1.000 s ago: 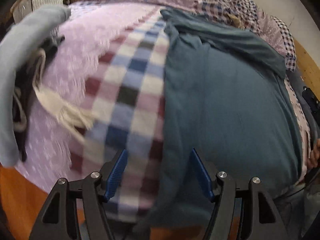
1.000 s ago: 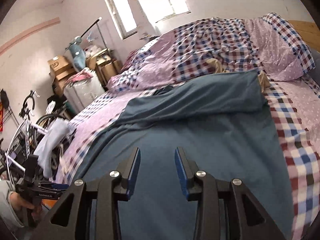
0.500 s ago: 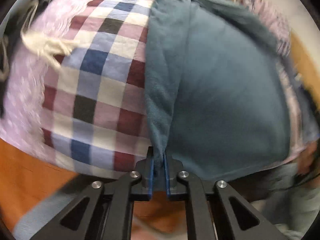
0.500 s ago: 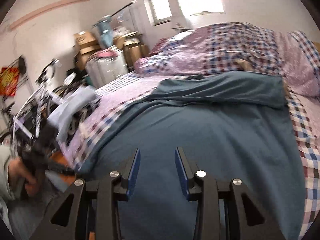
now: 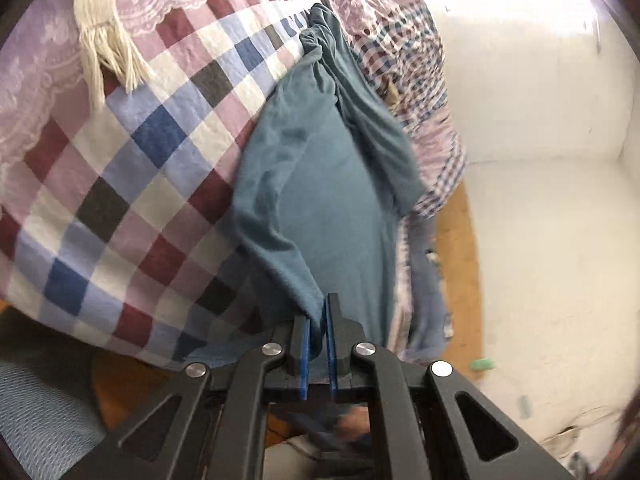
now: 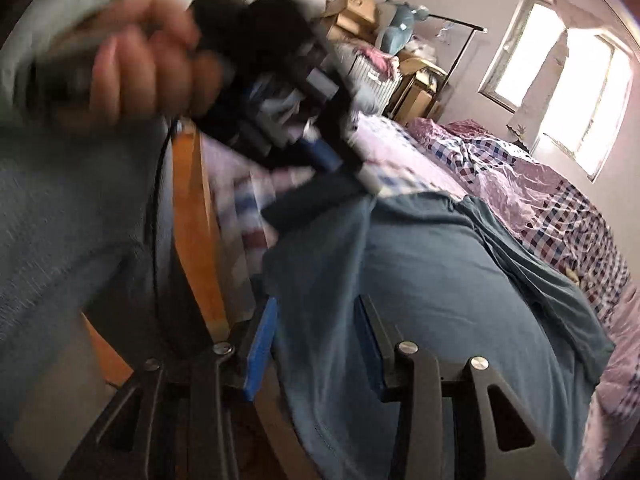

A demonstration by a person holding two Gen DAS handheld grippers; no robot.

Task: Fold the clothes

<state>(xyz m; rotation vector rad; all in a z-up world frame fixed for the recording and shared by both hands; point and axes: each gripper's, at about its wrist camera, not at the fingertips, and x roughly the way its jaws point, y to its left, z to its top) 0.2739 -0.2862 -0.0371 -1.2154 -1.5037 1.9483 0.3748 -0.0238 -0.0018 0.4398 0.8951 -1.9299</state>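
A teal garment (image 5: 320, 184) lies spread on the bed's checked quilt (image 5: 140, 168). My left gripper (image 5: 318, 320) is shut on the garment's near corner, and a fold of cloth rises from the pads. In the right wrist view the same garment (image 6: 440, 272) covers the bed. My right gripper (image 6: 316, 304) hangs over its near edge by the bed frame; its jaws are opening, with teal cloth lying between the blue pads and not pressed. The left gripper (image 6: 320, 148) and the hand (image 6: 144, 72) holding it show blurred at upper left there.
A cream tassel (image 5: 104, 44) lies on the lilac lace cover. The wooden bed frame (image 6: 196, 240) runs along the near side. Rumpled checked bedding (image 6: 540, 184) is heaped at the head. Boxes and clutter (image 6: 360, 12) stand by the window (image 6: 560, 80).
The left gripper shut on the garment's edge, then rolled and drew the corner up. The right gripper swung left and down to the bed's near edge, rolling, and its jaws widened slightly.
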